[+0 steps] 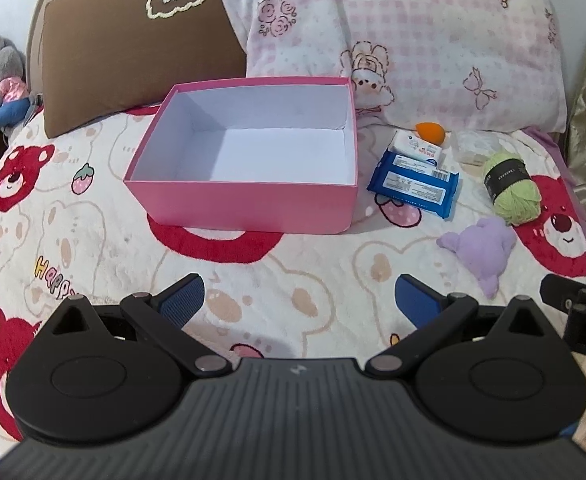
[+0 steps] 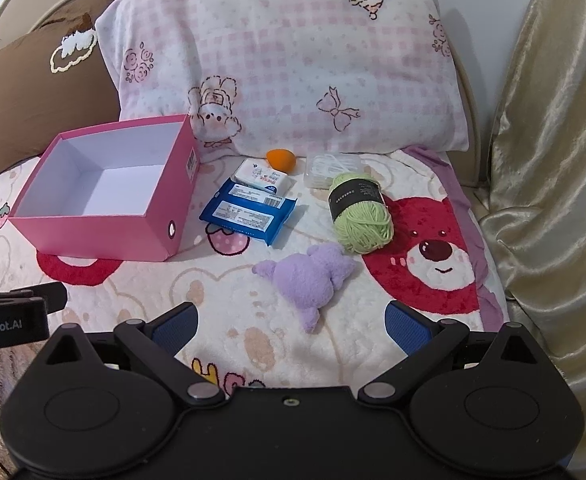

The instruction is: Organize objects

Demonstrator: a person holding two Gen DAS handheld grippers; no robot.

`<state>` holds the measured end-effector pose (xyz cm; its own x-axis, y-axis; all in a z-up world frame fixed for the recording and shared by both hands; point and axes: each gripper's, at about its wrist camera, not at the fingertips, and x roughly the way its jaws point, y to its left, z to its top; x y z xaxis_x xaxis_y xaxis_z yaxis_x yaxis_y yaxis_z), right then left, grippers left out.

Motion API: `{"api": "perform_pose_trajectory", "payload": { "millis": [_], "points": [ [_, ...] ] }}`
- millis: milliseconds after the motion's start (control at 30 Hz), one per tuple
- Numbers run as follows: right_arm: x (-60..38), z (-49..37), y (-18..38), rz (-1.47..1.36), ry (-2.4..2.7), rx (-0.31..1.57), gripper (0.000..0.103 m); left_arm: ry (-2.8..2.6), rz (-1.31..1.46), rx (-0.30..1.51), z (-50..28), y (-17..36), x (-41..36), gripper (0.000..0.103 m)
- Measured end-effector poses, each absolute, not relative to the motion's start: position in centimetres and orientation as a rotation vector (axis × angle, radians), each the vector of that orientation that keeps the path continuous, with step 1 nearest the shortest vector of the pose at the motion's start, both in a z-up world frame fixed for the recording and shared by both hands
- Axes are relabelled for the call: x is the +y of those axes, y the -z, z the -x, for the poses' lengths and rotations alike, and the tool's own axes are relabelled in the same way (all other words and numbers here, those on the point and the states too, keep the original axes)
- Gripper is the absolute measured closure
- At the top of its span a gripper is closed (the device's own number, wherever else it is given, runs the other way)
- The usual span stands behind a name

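Box [image 2: 105, 216] one; packets [image 2: 249, 210] two; yarn [image 2: 359, 212] one

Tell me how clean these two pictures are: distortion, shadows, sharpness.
Left wrist view: fisheye bends the bed edges, dark corners, pink box sharp, soft shadow at its base. Right wrist view: same bending, green yarn crisp, sheen on the gold curtain.

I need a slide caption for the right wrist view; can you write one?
Open right gripper above a purple plush toy, with green yarn, wipes and an empty pink box on the bed.
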<state>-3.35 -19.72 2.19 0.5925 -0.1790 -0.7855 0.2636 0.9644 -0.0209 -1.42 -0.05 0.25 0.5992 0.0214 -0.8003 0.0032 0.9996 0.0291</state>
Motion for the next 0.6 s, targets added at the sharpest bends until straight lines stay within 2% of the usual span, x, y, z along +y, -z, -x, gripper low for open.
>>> {"api": "perform_pose_trajectory", "payload": {
  "millis": [600],
  "points": [
    [-19.73,3.31,-2.09,-0.084,0.274,0.913,0.002,-0.013,-0.019,0.926,1.41,0.43,0.40,0.000]
  ]
}}
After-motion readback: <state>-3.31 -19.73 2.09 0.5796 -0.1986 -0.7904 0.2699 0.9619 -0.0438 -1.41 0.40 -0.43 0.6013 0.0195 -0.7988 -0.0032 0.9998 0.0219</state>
